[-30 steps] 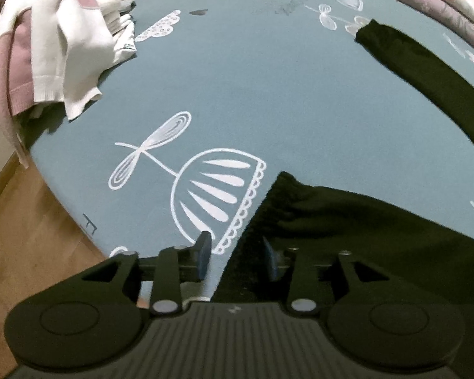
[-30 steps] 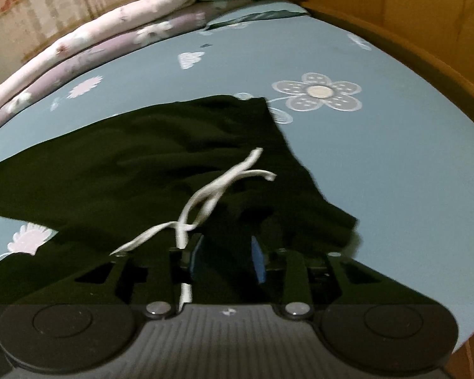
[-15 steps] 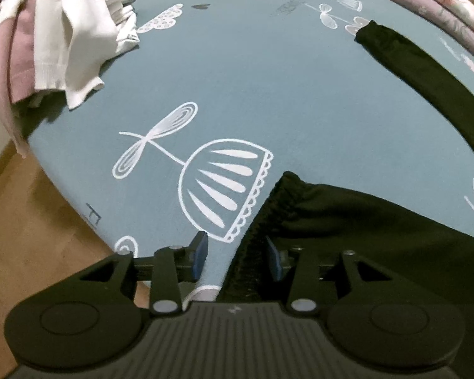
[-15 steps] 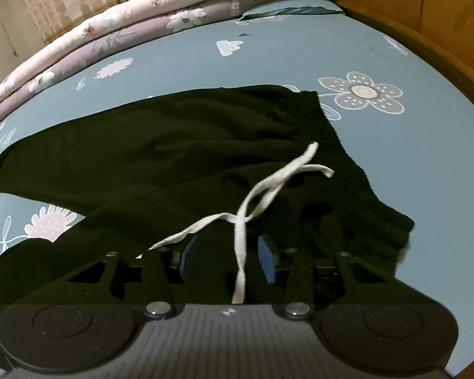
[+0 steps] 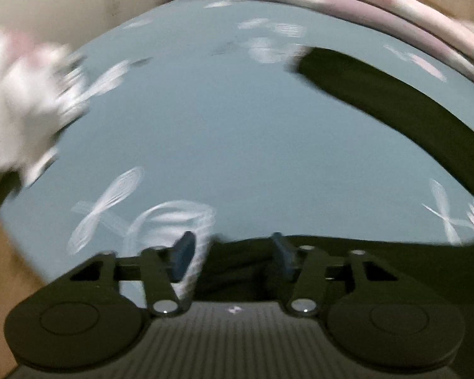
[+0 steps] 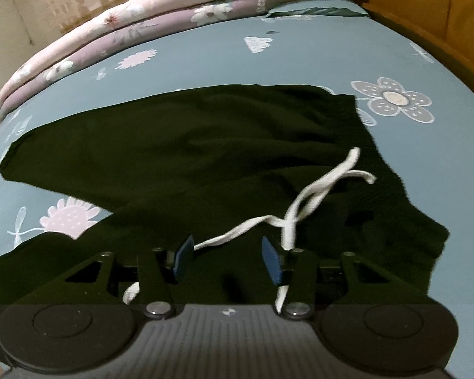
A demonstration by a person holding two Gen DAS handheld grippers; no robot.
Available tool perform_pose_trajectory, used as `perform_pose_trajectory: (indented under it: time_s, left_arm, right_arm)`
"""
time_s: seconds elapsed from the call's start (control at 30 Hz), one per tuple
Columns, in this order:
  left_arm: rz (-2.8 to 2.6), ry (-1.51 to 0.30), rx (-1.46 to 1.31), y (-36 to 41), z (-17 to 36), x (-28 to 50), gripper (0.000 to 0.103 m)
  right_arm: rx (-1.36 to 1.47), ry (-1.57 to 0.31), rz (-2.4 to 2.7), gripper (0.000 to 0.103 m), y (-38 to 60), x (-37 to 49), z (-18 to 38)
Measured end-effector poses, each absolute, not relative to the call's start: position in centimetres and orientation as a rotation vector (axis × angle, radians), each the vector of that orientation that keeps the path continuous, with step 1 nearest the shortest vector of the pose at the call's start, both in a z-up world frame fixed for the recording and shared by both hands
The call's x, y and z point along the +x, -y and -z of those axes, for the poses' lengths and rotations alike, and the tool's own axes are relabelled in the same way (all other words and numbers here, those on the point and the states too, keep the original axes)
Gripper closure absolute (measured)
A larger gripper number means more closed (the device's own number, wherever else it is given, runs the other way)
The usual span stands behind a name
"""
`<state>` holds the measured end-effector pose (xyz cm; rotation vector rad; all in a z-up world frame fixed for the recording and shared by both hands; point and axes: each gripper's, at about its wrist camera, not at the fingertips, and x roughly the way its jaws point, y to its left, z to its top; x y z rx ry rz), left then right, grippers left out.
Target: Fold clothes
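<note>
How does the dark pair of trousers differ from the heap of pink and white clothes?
The dark pair of trousers lies spread flat across the blue patterned bedsheet; the heap of pink and white clothes is bunched at the sheet's edge. The trousers are near black with a white drawstring; the heap is pale. Both rest on the bedsheet.

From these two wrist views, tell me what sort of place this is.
Most likely a bedroom. The black trousers lie spread on a bed with a blue patterned sheet, rolled floral quilts are stacked along its far edge, and a heap of pink and white clothes, blurred, waits at one corner.
</note>
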<state>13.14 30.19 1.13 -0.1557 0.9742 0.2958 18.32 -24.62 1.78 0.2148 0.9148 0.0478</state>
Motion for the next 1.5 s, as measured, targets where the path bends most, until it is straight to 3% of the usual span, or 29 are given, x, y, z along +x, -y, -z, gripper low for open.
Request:
perform_pose_trajectory:
  time_s: [0.57,0.8,0.93,1.0,1.03,1.07,1.5]
  left_arm:
    - [0.739,-0.938,0.049,-7.4,1.2,28.3,0.058]
    - [0.853,-1.112,-0.077,-4.2,4.8,31.5,0.060]
    - [0.893,-1.142,-0.017,-4.0,4.8,30.4,0.061]
    - [0.887,-1.144,0.048,-3.7,4.9,29.3,0.076]
    - [0.874,-1.144,0.079,-3.6,5.2,29.0,0.096]
    - [0.870,-1.147,0.081,-3.7,5.3,28.6,0.101]
    - [0.695,-1.017,-0.028,-8.5,3.0,26.5,0.096]
  right_arm:
    - [0.243,-0.858,-0.039,0.046,20.1,13.4,-3.6]
    - [0.270,-0.853,0.001,0.045,19.9,11.4,-3.5]
    - [0.272,-0.857,0.010,0.044,20.3,10.9,-3.3]
    - [0.276,-0.862,0.012,0.044,20.5,10.8,-3.1]
    - [0.276,-0.863,0.011,0.044,20.6,10.9,-3.1]
    - [0.275,-0.863,0.009,0.044,20.7,11.0,-3.0]
    - [0.248,-0.878,-0.067,0.040,21.5,13.4,-2.4]
